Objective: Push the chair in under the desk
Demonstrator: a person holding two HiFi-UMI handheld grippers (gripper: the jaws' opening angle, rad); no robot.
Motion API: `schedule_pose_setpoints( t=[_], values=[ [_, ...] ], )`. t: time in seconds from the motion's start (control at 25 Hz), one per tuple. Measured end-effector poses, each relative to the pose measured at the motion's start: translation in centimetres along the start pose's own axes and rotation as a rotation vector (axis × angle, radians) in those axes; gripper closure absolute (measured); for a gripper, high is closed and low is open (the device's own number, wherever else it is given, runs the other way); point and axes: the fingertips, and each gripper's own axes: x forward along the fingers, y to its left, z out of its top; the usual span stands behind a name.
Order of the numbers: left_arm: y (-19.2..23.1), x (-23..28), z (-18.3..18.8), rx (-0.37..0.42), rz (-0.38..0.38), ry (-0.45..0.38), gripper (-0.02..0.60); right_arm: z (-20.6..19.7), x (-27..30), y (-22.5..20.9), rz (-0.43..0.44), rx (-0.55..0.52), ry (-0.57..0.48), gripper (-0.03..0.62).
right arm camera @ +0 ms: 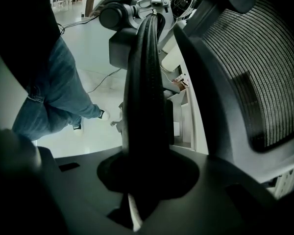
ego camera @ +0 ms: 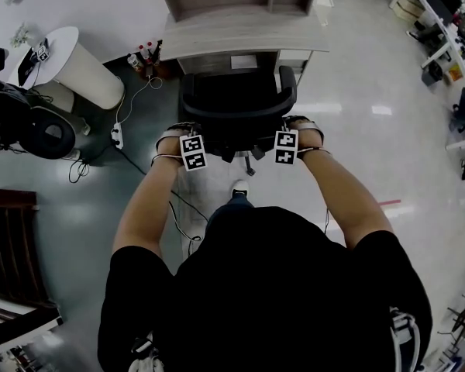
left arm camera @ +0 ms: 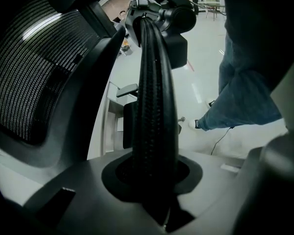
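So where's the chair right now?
Head view, centre: the black chair stands just before the desk, its back held by the left gripper and right gripper.

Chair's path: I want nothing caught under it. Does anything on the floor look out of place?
A white power strip and a dark cable lie loose on the floor left of the chair, the cable trailing toward the person's shoe. The chair could catch on it. The chair looks square to the desk.
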Motion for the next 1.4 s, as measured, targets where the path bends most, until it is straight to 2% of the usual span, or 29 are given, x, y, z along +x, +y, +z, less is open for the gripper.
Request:
schedule_pose_setpoints(
  t=[0.56,1.4],
  values=[
    [3.4,1.2,-3.2,-0.004,0.025,-0.006,0.489,2.6,2.1,-3.5,-0.006,-0.002,-0.005,0.514],
    [10.8,4.2,-7.0,0.008,0.046,-0.013,0.48,4.7,5.9,-10.5,-0.02,0.019,0.006,0.514]
  ],
)
